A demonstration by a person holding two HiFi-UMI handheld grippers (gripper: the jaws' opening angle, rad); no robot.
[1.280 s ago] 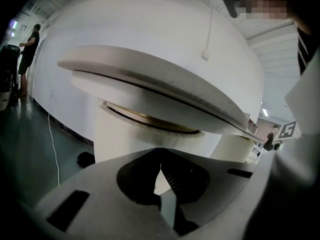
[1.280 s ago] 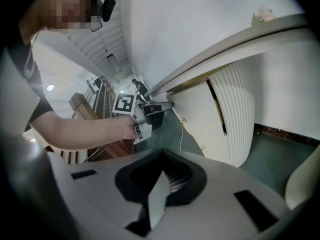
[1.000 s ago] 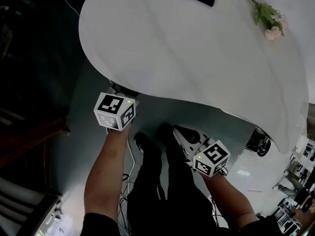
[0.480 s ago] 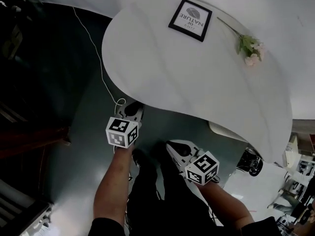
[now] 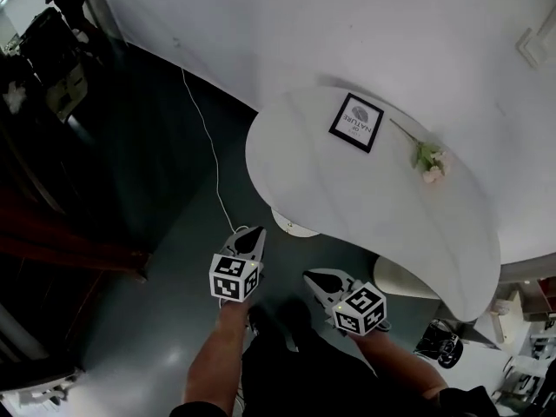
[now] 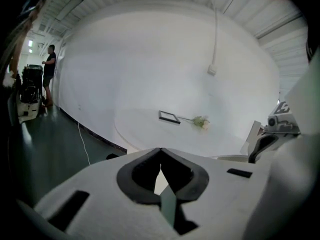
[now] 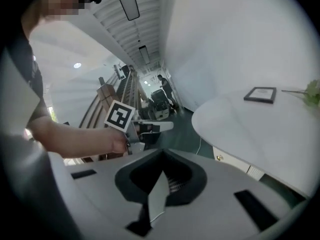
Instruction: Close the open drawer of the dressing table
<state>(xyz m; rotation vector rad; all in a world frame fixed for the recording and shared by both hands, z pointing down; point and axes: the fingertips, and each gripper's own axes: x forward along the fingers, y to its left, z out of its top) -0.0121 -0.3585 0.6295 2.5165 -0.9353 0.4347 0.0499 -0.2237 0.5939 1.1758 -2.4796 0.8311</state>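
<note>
The white dressing table (image 5: 347, 189) has an oval top holding a black-framed picture (image 5: 356, 122) and a pink flower sprig (image 5: 427, 161). Under its near edge a white drawer front with a small knob (image 7: 218, 158) shows in the right gripper view; in the head view a white part (image 5: 294, 226) pokes out below the rim. My left gripper (image 5: 252, 233) is shut and empty, held over the floor a little short of the table. My right gripper (image 5: 311, 276) is shut and empty too, beside it. The two jaw tips meet in both gripper views (image 6: 160, 151) (image 7: 162, 152).
A white cable (image 5: 204, 137) trails over the dark green floor (image 5: 148, 189) to the table's left. Another white rounded piece (image 5: 404, 278) sits under the table's right end. Dark wooden furniture (image 5: 52, 241) stands on the left; a person (image 6: 50, 64) stands far off by the wall.
The table now looks smaller and farther than before; the view has drawn back from it. Both grippers have come away from under its near edge and stay shut.
</note>
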